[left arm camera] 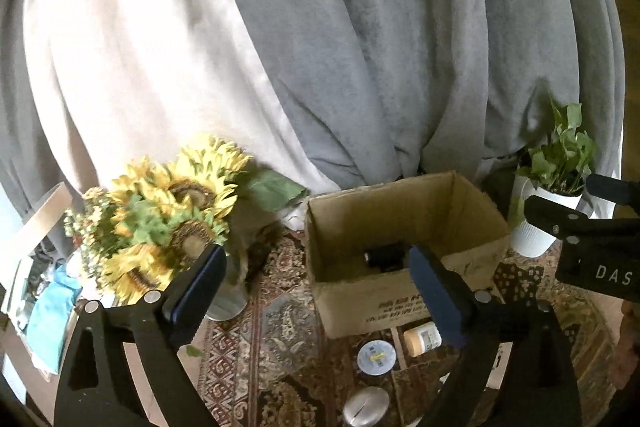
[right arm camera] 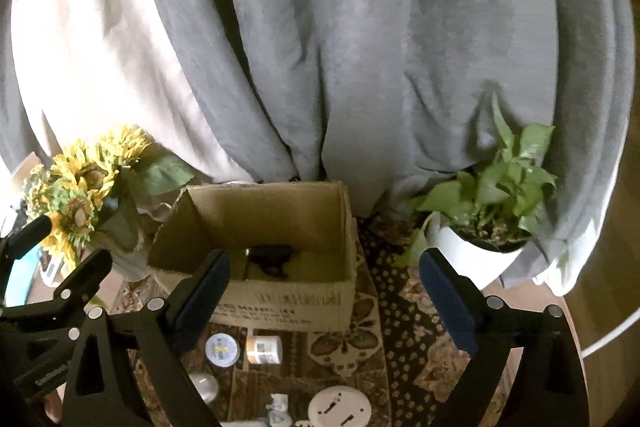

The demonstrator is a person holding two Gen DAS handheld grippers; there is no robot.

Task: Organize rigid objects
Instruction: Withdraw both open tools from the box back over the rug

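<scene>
Both claws, the left claw (left arm camera: 318, 289) and the right claw (right arm camera: 324, 297), hang spread and empty. Just below, on the rug (right arm camera: 404, 347), a small jar (right arm camera: 264, 349) looks light, stiff and smooth-sided; I would pinch its sides. Beyond it the cardboard box (right arm camera: 280, 301) holds one dark object (right arm camera: 268, 257).

Strong backlight through the pale cream curtain panel (left arm camera: 120, 39) at upper left, blown out to white glare. Dim and brownish low down on the patterned rug (right arm camera: 404, 343). Soft, slightly smeared on the yellow artificial sunflowers (left arm camera: 176, 203). Heavy fisheye bending, black vignette at all corners.
</scene>
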